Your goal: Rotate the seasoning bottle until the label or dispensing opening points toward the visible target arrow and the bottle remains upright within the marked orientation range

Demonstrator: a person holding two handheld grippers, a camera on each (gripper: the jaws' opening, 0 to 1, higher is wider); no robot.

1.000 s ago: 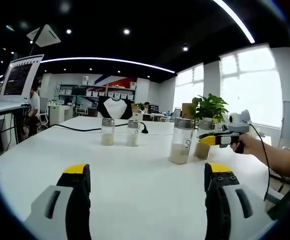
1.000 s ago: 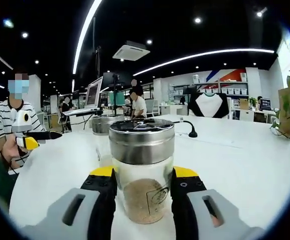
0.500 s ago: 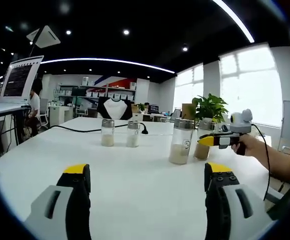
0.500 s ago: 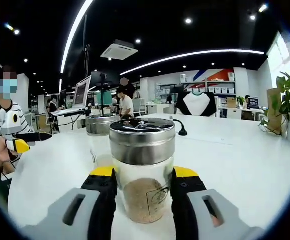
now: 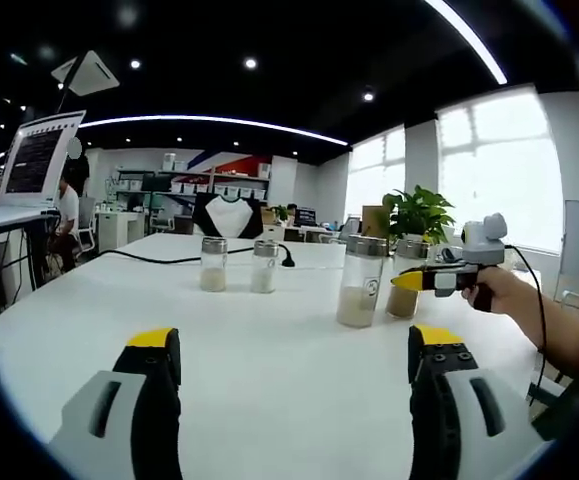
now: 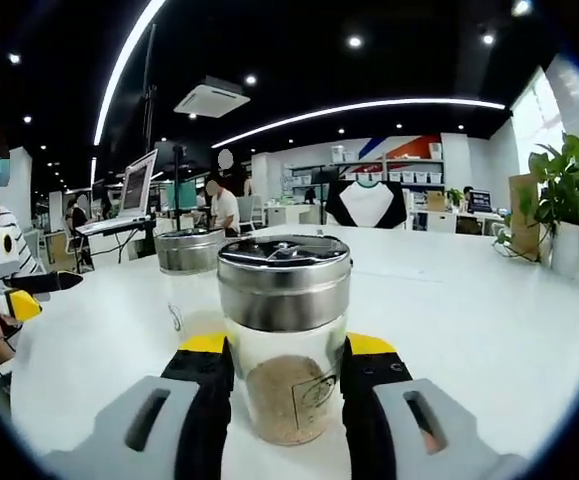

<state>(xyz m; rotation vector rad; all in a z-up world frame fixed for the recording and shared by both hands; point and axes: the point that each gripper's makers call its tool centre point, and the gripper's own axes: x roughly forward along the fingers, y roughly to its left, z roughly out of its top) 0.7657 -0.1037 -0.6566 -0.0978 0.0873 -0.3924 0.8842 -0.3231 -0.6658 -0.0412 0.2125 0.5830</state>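
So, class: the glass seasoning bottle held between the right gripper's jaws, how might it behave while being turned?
The seasoning bottle looks like smooth clear glass, so it may slip in the right gripper. It is only part filled, with a metal lid on top, so probably light but somewhat top-heavy. It would likely crack if dropped.

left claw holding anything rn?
No. In the left gripper view the left claw stands open over bare white table, nothing between its jaws.

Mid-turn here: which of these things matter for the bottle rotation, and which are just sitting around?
In the job:
- seasoning bottle, upright between the jaws
- right gripper, shut on it

Lying about:
- second jar just behind it
- two small shakers farther back
- black cable
- potted plant
- left gripper, open, holding nothing
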